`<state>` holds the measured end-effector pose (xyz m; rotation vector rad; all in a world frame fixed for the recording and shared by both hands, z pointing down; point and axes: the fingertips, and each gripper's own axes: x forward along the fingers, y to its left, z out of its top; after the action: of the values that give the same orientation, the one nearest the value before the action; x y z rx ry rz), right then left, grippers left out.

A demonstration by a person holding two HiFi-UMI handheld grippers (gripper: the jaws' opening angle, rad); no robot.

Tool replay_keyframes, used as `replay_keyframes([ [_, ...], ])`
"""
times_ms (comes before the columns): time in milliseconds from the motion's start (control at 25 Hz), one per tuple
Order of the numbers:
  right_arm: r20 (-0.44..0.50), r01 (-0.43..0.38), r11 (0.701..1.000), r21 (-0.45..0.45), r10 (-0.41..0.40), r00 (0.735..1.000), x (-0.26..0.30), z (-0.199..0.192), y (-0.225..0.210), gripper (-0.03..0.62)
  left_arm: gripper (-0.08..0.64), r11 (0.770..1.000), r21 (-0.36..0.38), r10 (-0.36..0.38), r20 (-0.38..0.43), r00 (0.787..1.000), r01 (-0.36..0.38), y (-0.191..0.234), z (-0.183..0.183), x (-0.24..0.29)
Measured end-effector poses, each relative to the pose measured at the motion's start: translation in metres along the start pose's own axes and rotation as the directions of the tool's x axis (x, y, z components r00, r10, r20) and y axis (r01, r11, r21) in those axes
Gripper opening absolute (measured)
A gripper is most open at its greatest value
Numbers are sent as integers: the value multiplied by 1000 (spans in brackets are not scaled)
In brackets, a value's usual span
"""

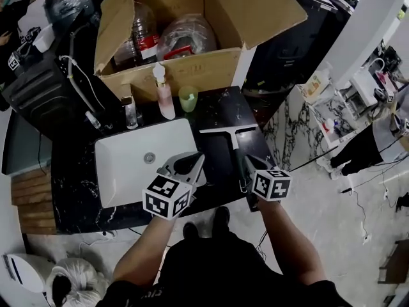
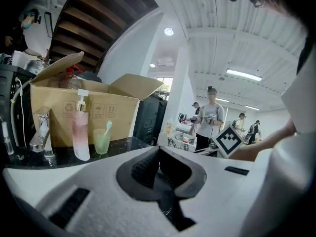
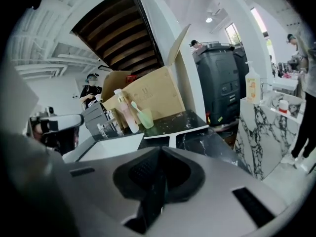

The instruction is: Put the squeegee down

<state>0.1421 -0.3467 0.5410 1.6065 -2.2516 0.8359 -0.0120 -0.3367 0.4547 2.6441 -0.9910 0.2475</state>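
The squeegee lies flat on the black marble counter, right of the white sink. Its pale blade is at the far end and its dark handle runs back toward me. In the right gripper view the squeegee shows as a pale strip on the counter, beyond the jaws. My right gripper hovers over the handle's near end, its jaws shut with nothing between them. My left gripper hangs over the sink's right edge, also shut and empty.
Behind the sink stand a faucet, a pink pump bottle and a green cup, in front of an open cardboard box. A black bin and a marble side table are to the right. A person stands farther off.
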Motion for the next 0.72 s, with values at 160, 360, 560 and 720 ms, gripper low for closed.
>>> replay_keyframes([
  [160,60,11,999,-35,-9,998,-30,17,13,8,9,999,16,-43,14,999,43,0,6,3],
  [360,109,-46,998,-39,50,993,-64,35,33,6,9,997,26,-73,33,997,72,-12,16,3],
  [560,203,-105,990,-90,121,972,-95,82,38,6,9,994,81,-75,68,995,70,-29,47,9],
  [720,242,-136,981,-140,167,956,-124,100,33,6,9,993,96,-77,77,994,70,-44,58,23],
])
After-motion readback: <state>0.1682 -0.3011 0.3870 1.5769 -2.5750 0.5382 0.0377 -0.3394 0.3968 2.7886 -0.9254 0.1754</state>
